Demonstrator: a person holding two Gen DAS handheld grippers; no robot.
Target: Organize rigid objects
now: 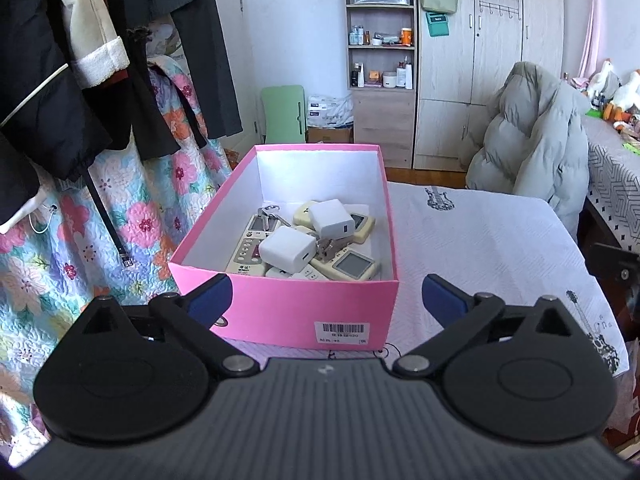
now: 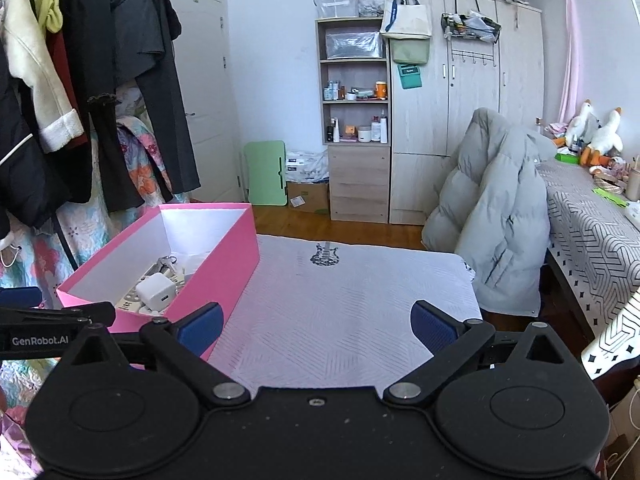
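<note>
A pink box stands on the white tablecloth. Inside lie two white charger cubes, several beige remote controls and a metal clip. My left gripper hangs just before the box's near wall, open, with nothing between its blue pads. In the right wrist view the same pink box is at the left, a white charger cube showing inside. My right gripper is open over the bare tablecloth, holding nothing. The left gripper's black body shows at the left edge.
Dark coats and a floral quilt hang left of the box. A grey puffer jacket drapes over a chair behind the table. A patterned bed lies right. A shelf unit and wardrobe stand at the back wall.
</note>
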